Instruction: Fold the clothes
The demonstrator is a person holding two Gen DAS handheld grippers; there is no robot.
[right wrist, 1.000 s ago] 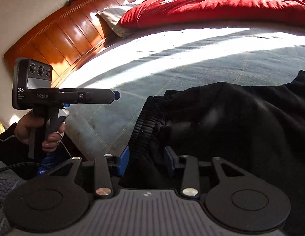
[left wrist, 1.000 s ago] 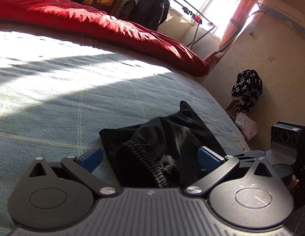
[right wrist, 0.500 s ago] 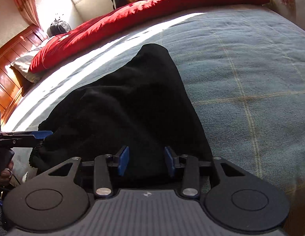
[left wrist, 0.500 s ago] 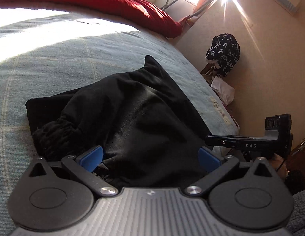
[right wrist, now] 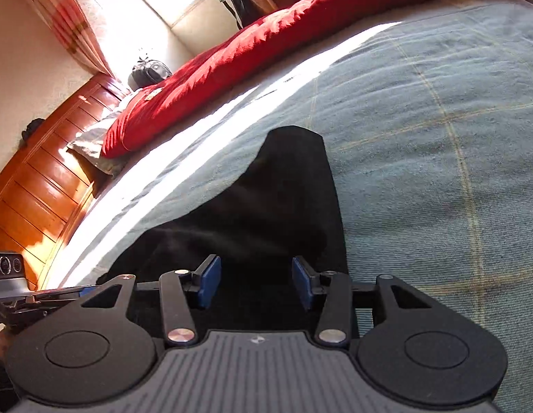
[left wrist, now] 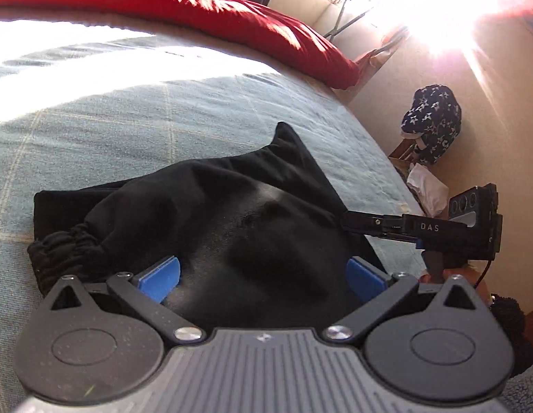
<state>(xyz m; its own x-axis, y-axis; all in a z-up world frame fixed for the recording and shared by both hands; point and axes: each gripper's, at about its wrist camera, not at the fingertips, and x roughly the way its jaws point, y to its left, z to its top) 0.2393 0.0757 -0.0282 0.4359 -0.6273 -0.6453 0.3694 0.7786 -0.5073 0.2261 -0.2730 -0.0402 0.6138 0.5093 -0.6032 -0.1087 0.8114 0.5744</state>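
Black pants (left wrist: 232,227) are lying in a heap on the bed (left wrist: 128,130), near its close edge. The bed has a pale blue cover with thin yellow lines. The bunched stretchy waist (left wrist: 63,251) is sticking out at the left side of the heap in the left view. One corner of the pants is poking up toward the far side of the bed.

The left gripper (left wrist: 263,277) is sitting low over the pants with its blue pads spread wide. The cloth is lying between the pads, but they are not squeezing it.

The right gripper (right wrist: 255,282) is sitting over the other end of the pants. Its pads are partly apart, with black cloth under and between them. I cannot tell if they are pinching it. In the left view, this gripper is poking in from the right, with its tip at the edge of the pants.

A red blanket (right wrist: 266,51) is lying along the far side of the bed. A wooden headboard (right wrist: 49,179) is standing at the left in the right view.
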